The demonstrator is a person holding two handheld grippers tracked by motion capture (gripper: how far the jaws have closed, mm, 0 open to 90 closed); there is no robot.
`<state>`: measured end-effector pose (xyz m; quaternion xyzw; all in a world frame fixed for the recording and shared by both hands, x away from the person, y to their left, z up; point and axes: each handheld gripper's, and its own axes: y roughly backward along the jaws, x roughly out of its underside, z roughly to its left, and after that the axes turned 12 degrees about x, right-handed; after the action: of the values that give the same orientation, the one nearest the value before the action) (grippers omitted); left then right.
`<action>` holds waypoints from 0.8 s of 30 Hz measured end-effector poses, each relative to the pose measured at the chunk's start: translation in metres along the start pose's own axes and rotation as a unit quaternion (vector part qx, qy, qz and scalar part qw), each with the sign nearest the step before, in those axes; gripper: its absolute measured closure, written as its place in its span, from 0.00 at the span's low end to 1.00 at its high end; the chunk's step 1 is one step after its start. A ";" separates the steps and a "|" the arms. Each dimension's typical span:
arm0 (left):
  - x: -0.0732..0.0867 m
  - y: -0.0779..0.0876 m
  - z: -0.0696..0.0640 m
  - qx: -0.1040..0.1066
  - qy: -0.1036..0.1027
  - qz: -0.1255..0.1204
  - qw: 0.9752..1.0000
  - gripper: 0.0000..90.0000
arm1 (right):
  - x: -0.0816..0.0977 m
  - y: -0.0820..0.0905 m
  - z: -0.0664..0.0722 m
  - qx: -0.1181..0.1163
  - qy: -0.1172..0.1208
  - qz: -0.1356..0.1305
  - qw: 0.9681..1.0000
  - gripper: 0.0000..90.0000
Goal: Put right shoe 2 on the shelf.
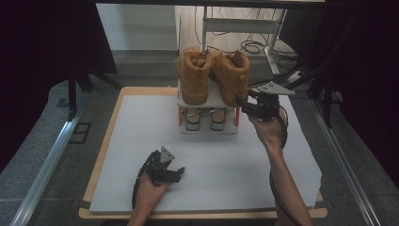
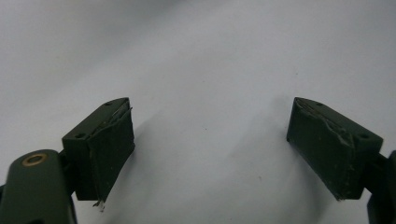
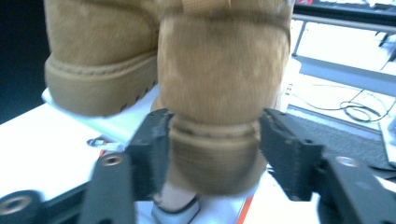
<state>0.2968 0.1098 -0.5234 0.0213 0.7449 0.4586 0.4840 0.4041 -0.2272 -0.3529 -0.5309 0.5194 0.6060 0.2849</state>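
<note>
R gripper point(image 3: 212, 154) pinching heel of R tan boot point(image 3: 219, 93) on rack point(image 1: 207, 101) top shelf, boot top cut off, lower-shelf shoes point(image 1: 204, 118) half hidden, L gripper point(image 2: 210, 149) spread, resting on table point(image 1: 141, 141).

Dim room, bright backlight, soft blurred close-ups

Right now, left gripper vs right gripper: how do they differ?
The left gripper rests low on the white table sheet, jaws wide and empty; the right gripper is raised at the shoe rack. Its jaws bracket the heel of the right-hand tan boot, pads at its sides. Both are black, two-jawed and hand-held.
</note>
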 end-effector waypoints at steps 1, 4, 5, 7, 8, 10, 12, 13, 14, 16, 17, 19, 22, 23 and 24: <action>0.000 0.000 0.000 0.000 0.000 0.000 1.000 0.16 | 0.003 0.002 -0.001 -0.002 0.002 0.001 1.000 0.54; 0.000 0.000 0.000 0.000 0.000 0.000 1.000 0.16 | 0.010 0.008 -0.002 -0.001 0.015 0.004 1.000 0.62; 0.000 0.000 0.000 0.000 0.000 0.000 1.000 0.16 | 0.012 0.008 -0.003 -0.003 0.017 0.004 1.000 0.64; 0.000 0.000 -0.001 0.000 0.003 -0.002 1.000 0.16 | 0.016 0.010 -0.004 -0.005 0.020 0.005 1.000 0.71; 0.000 0.000 0.000 0.000 0.002 -0.002 1.000 0.16 | 0.019 0.011 -0.005 -0.006 0.019 0.003 1.000 0.76; 0.000 0.000 0.000 0.000 0.002 -0.001 1.000 0.16 | 0.021 0.012 -0.007 -0.011 0.017 0.003 1.000 0.81; 0.000 0.000 0.000 0.000 0.002 -0.001 1.000 0.16 | 0.023 0.012 -0.009 -0.009 0.013 -0.001 1.000 0.87; 0.000 0.000 0.000 -0.001 0.002 -0.001 1.000 0.16 | 0.024 0.012 -0.009 -0.007 0.012 -0.001 1.000 0.90; 0.000 0.000 -0.001 -0.001 0.001 -0.001 1.000 0.16 | 0.025 0.012 -0.010 -0.003 0.009 0.000 1.000 0.93; 0.000 0.000 0.000 -0.002 -0.001 -0.001 1.000 0.16 | 0.026 0.011 -0.012 -0.003 0.005 0.002 1.000 0.96; 0.000 0.000 0.000 -0.002 -0.001 -0.001 1.000 0.16 | 0.026 0.011 -0.013 -0.004 0.003 0.003 1.000 0.97; 0.000 0.000 0.000 -0.001 -0.002 0.000 1.000 0.16 | 0.028 0.009 -0.015 0.001 0.000 0.005 1.000 0.99; 0.000 0.000 0.000 -0.002 -0.002 0.000 1.000 0.16 | 0.030 0.006 -0.017 -0.009 -0.011 0.008 1.000 1.00; 0.000 0.000 0.000 -0.001 -0.001 0.001 1.000 0.16 | 0.031 0.005 -0.017 -0.008 -0.010 0.009 1.000 1.00; 0.000 0.000 0.000 -0.001 -0.002 0.001 1.000 0.16 | 0.032 0.002 -0.017 -0.011 -0.010 0.011 1.000 1.00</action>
<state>0.2965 0.1097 -0.5232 0.0220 0.7434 0.4601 0.4850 0.3989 -0.2501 -0.3808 -0.5220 0.5156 0.6201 0.2777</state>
